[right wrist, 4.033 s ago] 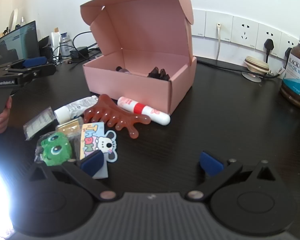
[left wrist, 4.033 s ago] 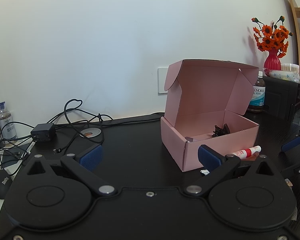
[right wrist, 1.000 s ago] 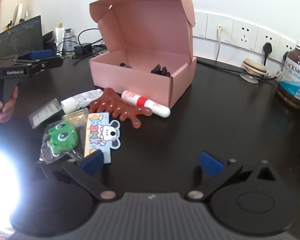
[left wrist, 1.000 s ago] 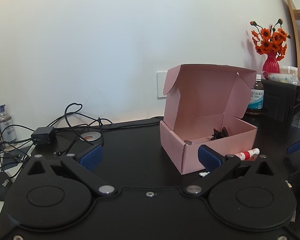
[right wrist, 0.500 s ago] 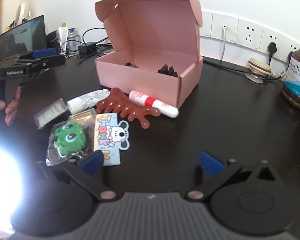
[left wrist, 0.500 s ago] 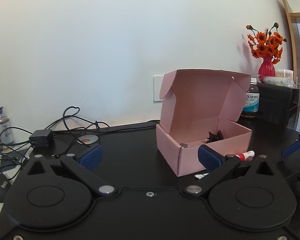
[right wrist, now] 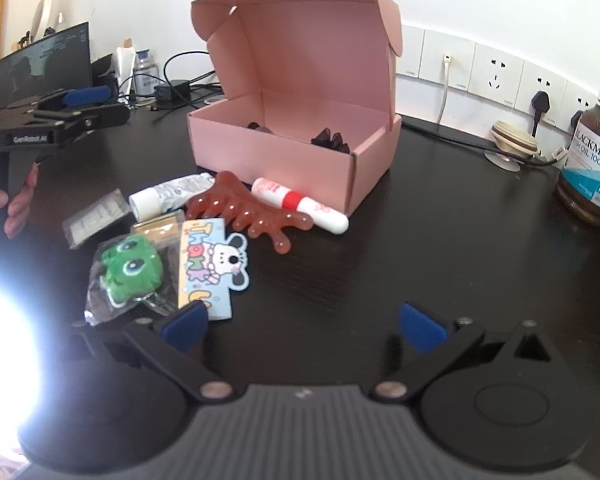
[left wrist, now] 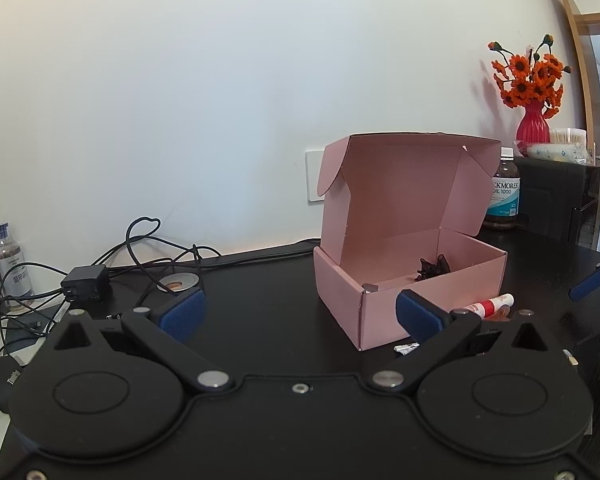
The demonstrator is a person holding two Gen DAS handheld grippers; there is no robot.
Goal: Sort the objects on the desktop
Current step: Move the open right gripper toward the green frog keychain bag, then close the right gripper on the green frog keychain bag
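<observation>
An open pink box [right wrist: 300, 160] stands on the black desk [right wrist: 440, 240] with a dark hair clip [right wrist: 332, 138] inside. In front of it lie a white-and-red tube [right wrist: 300, 205], a brown comb [right wrist: 244, 210], a white tube [right wrist: 168, 196], a dog sticker card [right wrist: 212, 264], a green frog toy in a bag [right wrist: 130, 268] and a clear packet [right wrist: 94, 216]. My right gripper [right wrist: 302, 326] hovers open, low over the desk beside the card. My left gripper [left wrist: 298, 314] is open and empty, left of the box [left wrist: 408, 256].
A brown supplement bottle [right wrist: 592, 164] stands at the right by wall sockets [right wrist: 496, 76]. Cables and a charger [left wrist: 86, 282] lie at the back left, with a monitor [right wrist: 40, 64]. A red vase of orange flowers [left wrist: 532, 120] sits on a dark cabinet. A hand [right wrist: 16, 204] holds the left gripper.
Both grippers have pulled back slightly and shifted; the box and pile sit a little further right in the right wrist view. Nothing was picked up.
</observation>
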